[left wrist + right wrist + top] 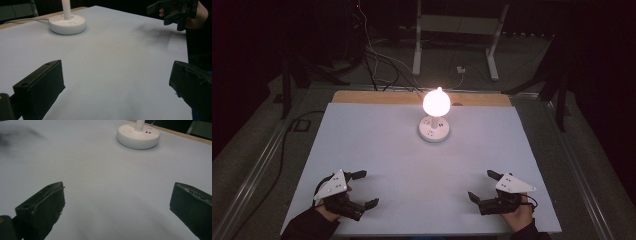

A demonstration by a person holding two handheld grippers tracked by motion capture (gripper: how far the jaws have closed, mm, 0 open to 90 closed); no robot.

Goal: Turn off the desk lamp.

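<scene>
Glowing at upper centre of the counter (362, 145), a lit desk lamp (435, 119) is seen. The left gripper (361, 189) and right gripper (482, 185) are held at the lower corners, jaws spread, nothing gripped.

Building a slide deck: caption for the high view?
Lit white lamp on a pale table; left gripper and right gripper rest open near the front edge.

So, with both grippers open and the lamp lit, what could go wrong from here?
1. The lamp has a narrow stem on a round base; a sideways push from the left gripper or right gripper might tip it.
2. Its cable trails off the table's far edge and could snag.
3. The lit bulb's glare hides its outline.
</scene>
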